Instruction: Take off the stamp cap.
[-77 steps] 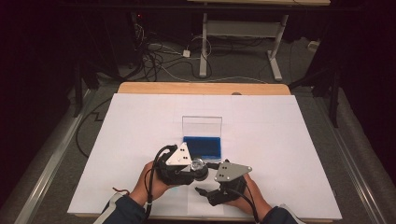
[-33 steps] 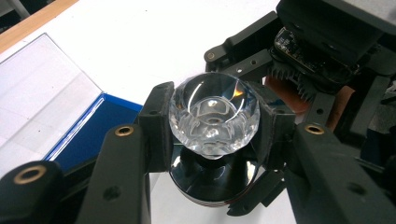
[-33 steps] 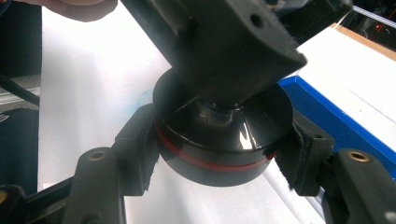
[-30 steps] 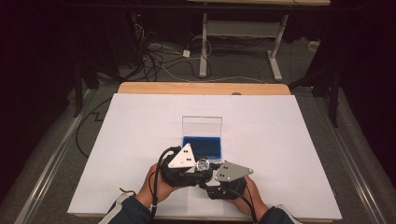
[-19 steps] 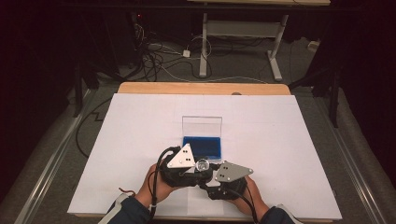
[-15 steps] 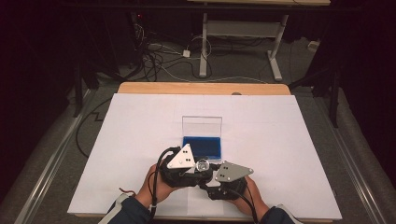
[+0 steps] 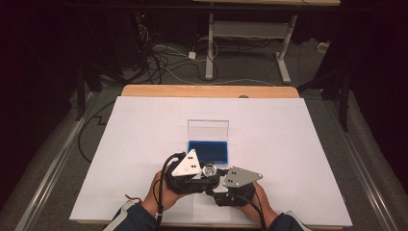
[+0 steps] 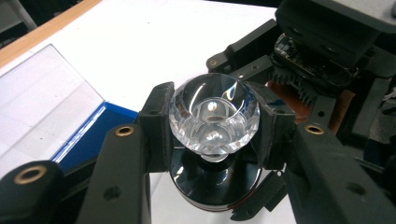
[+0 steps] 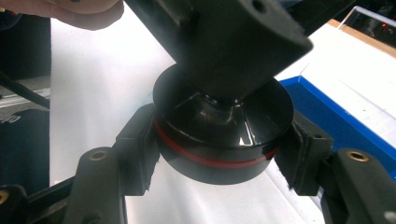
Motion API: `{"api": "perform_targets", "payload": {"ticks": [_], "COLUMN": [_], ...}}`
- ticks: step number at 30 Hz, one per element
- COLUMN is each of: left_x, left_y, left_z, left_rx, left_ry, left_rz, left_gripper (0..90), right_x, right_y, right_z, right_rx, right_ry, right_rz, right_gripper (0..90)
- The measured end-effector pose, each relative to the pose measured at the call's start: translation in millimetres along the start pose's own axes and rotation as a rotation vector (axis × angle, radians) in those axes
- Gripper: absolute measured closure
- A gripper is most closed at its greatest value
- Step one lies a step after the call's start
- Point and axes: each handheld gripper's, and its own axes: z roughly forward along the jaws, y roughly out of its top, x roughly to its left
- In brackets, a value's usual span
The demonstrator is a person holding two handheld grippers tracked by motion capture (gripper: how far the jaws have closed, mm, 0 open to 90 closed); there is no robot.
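Compared with the high view from a couple of seconds back, I see my two hands drawn a little closer together and nearer my edge of the worktop (image 7: 144, 125); over the last second nothing has shifted, and the box sits where it was.

My left hand-held gripper (image 8: 212, 119) is clamped on the faceted clear glass knob (image 8: 214, 114), one pad pressed against each side of its crown. The knob stands on a short stem above the black round base (image 8: 215, 184), and in the high view it glints between the two grey plates (image 7: 210, 170). My right hand-held gripper (image 9: 219, 147) is clenched on that same base (image 9: 224, 135), its jaws squeezing the wall on both sides, at the height of the thin red ring that runs round it. The left gripper's body crosses above it there and hides the knob.

So the piece is held in the air by both grippers just above the white worktop, close to the front edge and just in front of the box.

The blue box (image 7: 208, 151) lies open, its clear lid (image 7: 208, 130) standing upright at the far side. I can make out only its blue lining; whether anything lies in it I cannot tell.
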Motion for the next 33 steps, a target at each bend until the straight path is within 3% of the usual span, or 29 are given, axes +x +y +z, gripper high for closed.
{"api": "perform_targets", "payload": {"ticks": [4,5,6,10,18,33], "left_x": [1.9,4.7,5.1,6.6,10.4,18.4], "left_y": [0.5,1.7,2.4,1.4,-1.2,-11.3], "left_z": [-5.7,-10.7,-15.6,-18.4,-25.3,-28.0], "left_rx": [-0.045,-0.058,-0.049,-0.056,-0.060,-0.036], "left_ry": [0.027,0.016,0.026,0.025,0.049,0.064], "left_rz": [-0.017,-0.022,-0.006,-0.011,-0.007,-0.015], "left_gripper": [54.2,54.1,54.1,54.1,54.1,54.2], "right_x": [0.8,1.6,0.9,-4.3,-9.6,-29.0], "right_y": [-3.4,-5.9,-4.6,3.3,-0.2,-8.6], "right_z": [3.9,4.7,3.6,-4.3,-10.7,-52.7], "right_rx": [0.037,0.035,0.028,0.012,0.043,0.036], "right_ry": [0.004,0.002,-0.005,-0.030,-0.043,-0.113], "right_rz": [-0.002,-0.004,-0.014,-0.018,-0.040,0.008], "right_gripper": [38.6,38.5,38.5,38.5,38.4,38.3]}}
